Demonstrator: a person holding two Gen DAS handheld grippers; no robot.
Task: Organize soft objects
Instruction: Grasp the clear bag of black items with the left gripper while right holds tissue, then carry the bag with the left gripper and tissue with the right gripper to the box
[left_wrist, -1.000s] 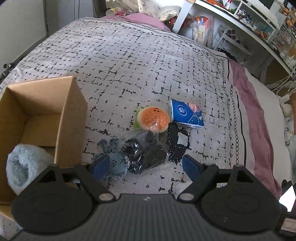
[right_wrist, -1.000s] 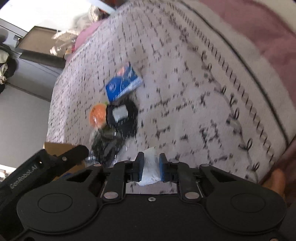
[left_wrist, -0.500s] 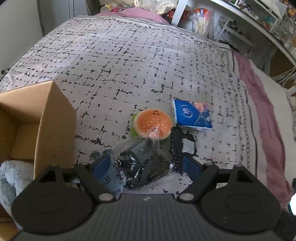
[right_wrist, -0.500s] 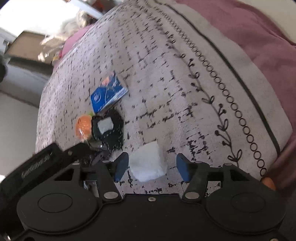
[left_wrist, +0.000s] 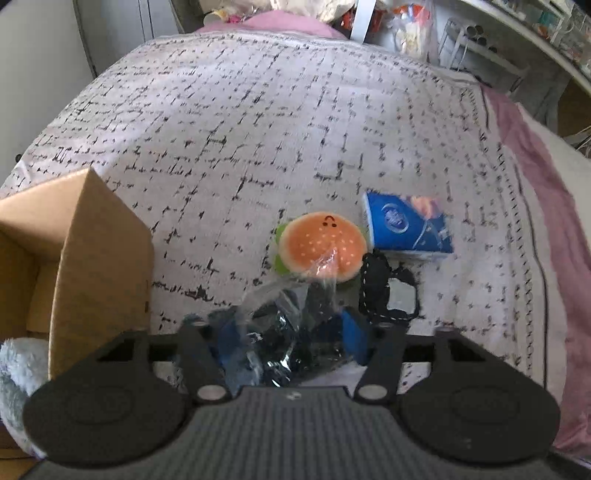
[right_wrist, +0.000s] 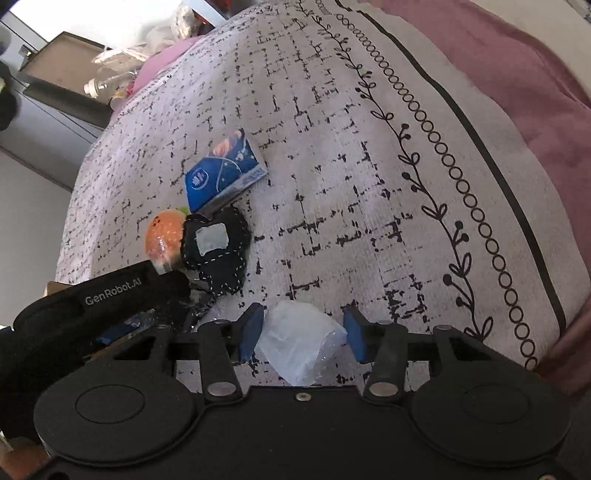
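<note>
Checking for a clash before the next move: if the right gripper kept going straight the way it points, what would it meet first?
Probably the clear plastic packet lying between the right gripper's open fingers, with the bedspread under it.

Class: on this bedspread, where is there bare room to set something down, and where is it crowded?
Free: the wide bedspread beyond the burger toy and tissue pack, and between box and toy. Crowded: the cluster at the left gripper.
</note>
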